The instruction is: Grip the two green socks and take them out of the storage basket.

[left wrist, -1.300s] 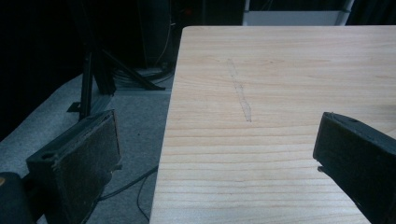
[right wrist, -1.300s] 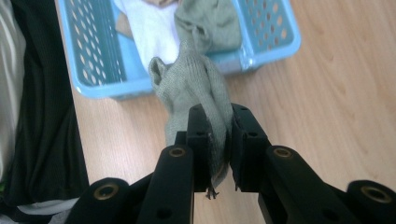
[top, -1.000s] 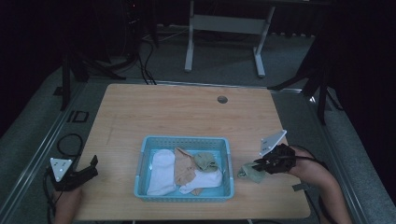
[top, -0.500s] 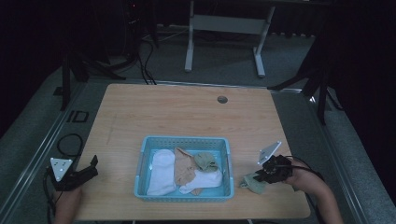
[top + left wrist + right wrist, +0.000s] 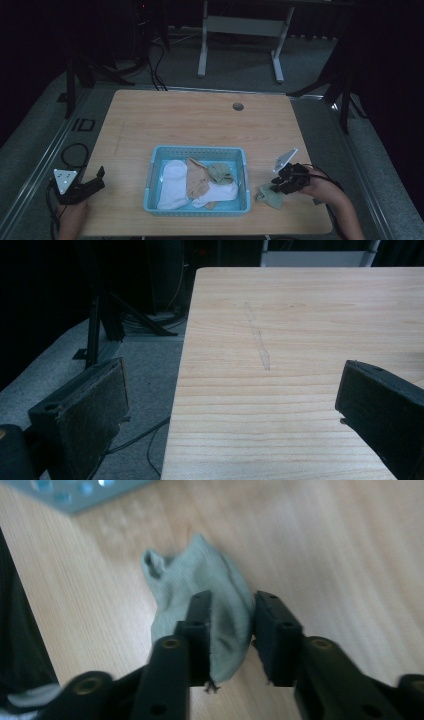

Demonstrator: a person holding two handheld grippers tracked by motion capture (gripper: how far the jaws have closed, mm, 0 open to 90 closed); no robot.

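A grey-green sock point(image 5: 200, 580) lies crumpled on the wooden table point(image 5: 200, 120), just right of the blue basket point(image 5: 195, 150). My right gripper point(image 5: 232, 605) is low over it. Its jaws have just been opening and stand slightly apart, with a fold of the sock still between the pads. In the high view the same sock point(image 5: 269, 196) lies under my right gripper point(image 5: 280, 187). My left gripper point(image 5: 232, 385) stands wide open at the table's left edge with nothing between its jaws; in the high view my left gripper point(image 5: 97, 180) is at the front left.
The basket holds a white sock point(image 5: 172, 182), a tan sock point(image 5: 197, 180) and another green one point(image 5: 220, 172). A round hole point(image 5: 238, 106) sits near the table's far edge. Cables point(image 5: 75, 150) and dark stands are on the floor at the left.
My right gripper has sunk toward the table's front with the green sock, which now rests on the wood. Its jaws have parted a little. The left gripper has not moved.
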